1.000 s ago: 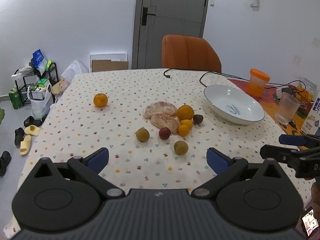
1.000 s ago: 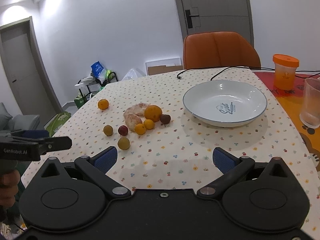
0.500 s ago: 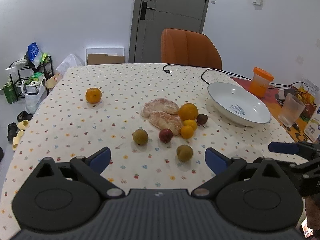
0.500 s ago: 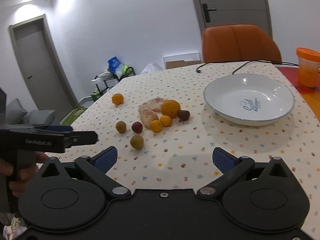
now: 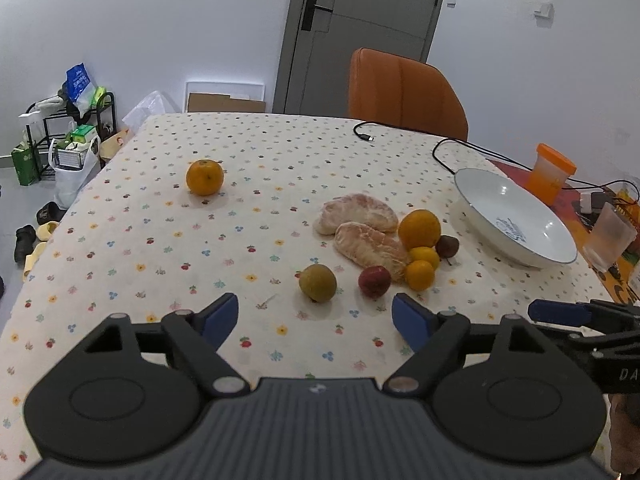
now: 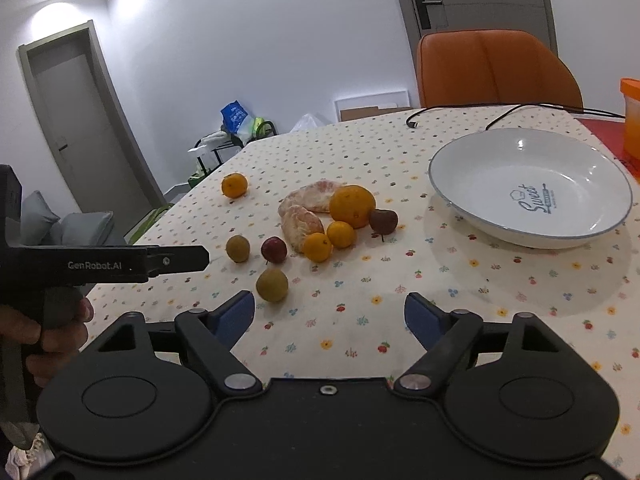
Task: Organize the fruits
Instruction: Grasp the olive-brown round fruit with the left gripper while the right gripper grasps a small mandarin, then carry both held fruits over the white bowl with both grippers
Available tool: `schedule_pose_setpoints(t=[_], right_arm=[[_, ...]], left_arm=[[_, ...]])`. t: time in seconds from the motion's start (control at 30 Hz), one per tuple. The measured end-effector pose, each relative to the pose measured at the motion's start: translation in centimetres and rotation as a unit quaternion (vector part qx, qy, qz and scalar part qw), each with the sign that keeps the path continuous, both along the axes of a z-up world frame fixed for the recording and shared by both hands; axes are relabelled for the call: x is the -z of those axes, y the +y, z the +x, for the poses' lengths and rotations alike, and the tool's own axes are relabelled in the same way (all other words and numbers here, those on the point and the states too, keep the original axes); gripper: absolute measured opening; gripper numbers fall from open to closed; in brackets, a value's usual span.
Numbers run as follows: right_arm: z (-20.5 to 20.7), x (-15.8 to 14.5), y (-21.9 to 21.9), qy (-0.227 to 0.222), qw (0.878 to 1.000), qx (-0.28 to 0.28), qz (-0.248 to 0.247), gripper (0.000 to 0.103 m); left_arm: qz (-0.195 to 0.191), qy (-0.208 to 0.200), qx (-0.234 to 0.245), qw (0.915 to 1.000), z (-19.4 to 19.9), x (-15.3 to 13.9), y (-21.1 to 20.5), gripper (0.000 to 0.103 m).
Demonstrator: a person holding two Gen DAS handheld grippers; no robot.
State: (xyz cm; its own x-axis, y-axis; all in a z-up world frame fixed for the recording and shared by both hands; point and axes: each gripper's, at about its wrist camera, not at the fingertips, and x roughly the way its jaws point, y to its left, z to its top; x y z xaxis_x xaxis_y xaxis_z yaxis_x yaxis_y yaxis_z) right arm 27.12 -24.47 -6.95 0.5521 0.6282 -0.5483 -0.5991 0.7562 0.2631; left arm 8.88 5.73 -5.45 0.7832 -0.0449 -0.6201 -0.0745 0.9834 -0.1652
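Fruits lie scattered on the flower-print tablecloth [image 5: 160, 240], none yet in the white bowl [image 6: 480, 168] near its right edge. Two peeled pomelo segments [image 5: 370, 236] sit mid-table, touching a large orange [image 5: 419, 229], two small tangerines [image 5: 420, 266] and a dark plum-like fruit [image 5: 447, 246]. A lone orange [image 5: 204, 177] rests well apart toward the left edge. Nearer me are a red fruit [image 5: 374, 281] and two greenish-brown round fruits [image 6: 272, 285].

My left gripper [image 5: 316, 322] and my right gripper [image 6: 330, 320] both hover over the near edge, jaws spread wide, holding nothing. Compared with a second ago, both have moved in closer: the fruits loom larger, and one greenish-brown fruit now lies just ahead of my right gripper's left finger.
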Motion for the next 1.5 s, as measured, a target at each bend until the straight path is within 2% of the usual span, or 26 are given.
schedule_pose_setpoints(t=[0.07, 0.13, 0.33, 0.6, 0.67, 0.73, 0.77, 0.9, 1.17, 1.27, 1.3, 1.33, 1.5], right_arm=[[0.5, 0.2, 0.3, 0.003, 1.000, 0.001, -0.002, 0.078], [1.0, 0.4, 0.5, 0.005, 1.000, 0.004, -0.001, 0.076], [2.2, 0.9, 1.1, 0.012, 1.000, 0.000, 0.005, 0.063], [3.9, 1.7, 2.1, 0.028, 1.000, -0.001, 0.003, 0.054], [4.4, 1.7, 2.4, 0.029, 1.000, -0.002, 0.004, 0.053], [4.7, 1.8, 2.8, 0.029, 1.000, -0.004, 0.004, 0.050], [4.9, 1.8, 3.0, 0.029, 1.000, -0.006, 0.004, 0.049], [5.7, 2.0, 3.7, 0.033, 0.999, -0.012, 0.005, 0.043], [6.2, 2.0, 5.5, 0.032, 0.999, -0.026, 0.002, 0.042], [6.2, 2.2, 5.9, 0.027, 0.999, -0.024, 0.000, 0.038], [6.2, 2.2, 6.0, 0.025, 0.999, -0.023, 0.001, 0.032], [6.3, 2.3, 6.0, 0.025, 0.999, -0.021, 0.002, 0.022], [6.2, 2.1, 5.2, 0.025, 0.999, -0.021, 0.014, 0.022]], left_arm=[[0.000, 0.001, -0.003, 1.0000, 0.4, 0.3, 0.2, 0.080], [0.001, 0.004, -0.003, 1.0000, 0.8, 0.5, 0.2, 0.072], [-0.004, 0.008, -0.003, 1.0000, 2.2, 1.1, 0.4, 0.066], [-0.015, 0.017, 0.006, 0.9997, 4.1, 1.9, 0.5, 0.051], [-0.019, 0.019, 0.007, 0.9996, 4.5, 2.2, 0.5, 0.045], [-0.013, 0.017, 0.004, 0.9998, 4.7, 2.2, 0.5, 0.029], [-0.016, 0.017, 0.006, 0.9997, 4.8, 2.2, 0.6, 0.025], [-0.012, 0.012, 0.005, 0.9998, 4.7, 1.9, 0.8, 0.025], [-0.004, 0.007, 0.000, 1.0000, 4.3, 1.4, 1.6, 0.025], [-0.002, 0.005, -0.004, 1.0000, 4.2, 1.3, 1.7, 0.025], [-0.002, 0.004, -0.005, 1.0000, 4.2, 1.2, 1.6, 0.025], [-0.001, 0.002, -0.003, 1.0000, 4.1, 1.1, 1.5, 0.025], [0.011, -0.004, 0.004, 0.9999, 3.9, 0.7, 0.5, 0.025]])
